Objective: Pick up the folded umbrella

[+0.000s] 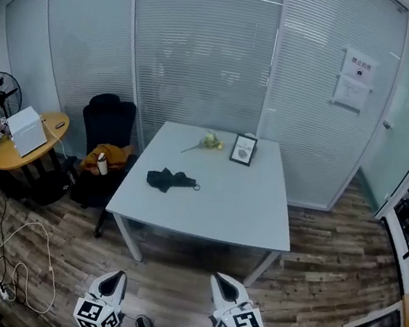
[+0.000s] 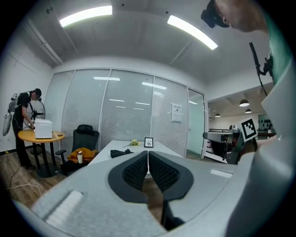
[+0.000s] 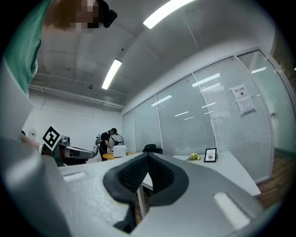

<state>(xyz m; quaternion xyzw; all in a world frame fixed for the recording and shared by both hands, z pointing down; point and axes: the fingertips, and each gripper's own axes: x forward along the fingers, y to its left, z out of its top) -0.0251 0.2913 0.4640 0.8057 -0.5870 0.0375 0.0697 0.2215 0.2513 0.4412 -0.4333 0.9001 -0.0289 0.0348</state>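
Head view: folded umbrella [image 1: 171,181] lies well beyond right hand-held gripper [image 1: 222,280].

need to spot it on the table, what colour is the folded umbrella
The umbrella is black, on the pale grey table; the head view shows it best.

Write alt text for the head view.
A folded black umbrella lies on a pale table in a glass-walled office, with a framed picture and a yellow flower at the far end. In the foreground, the left gripper and right gripper hang over the wood floor, short of the table.
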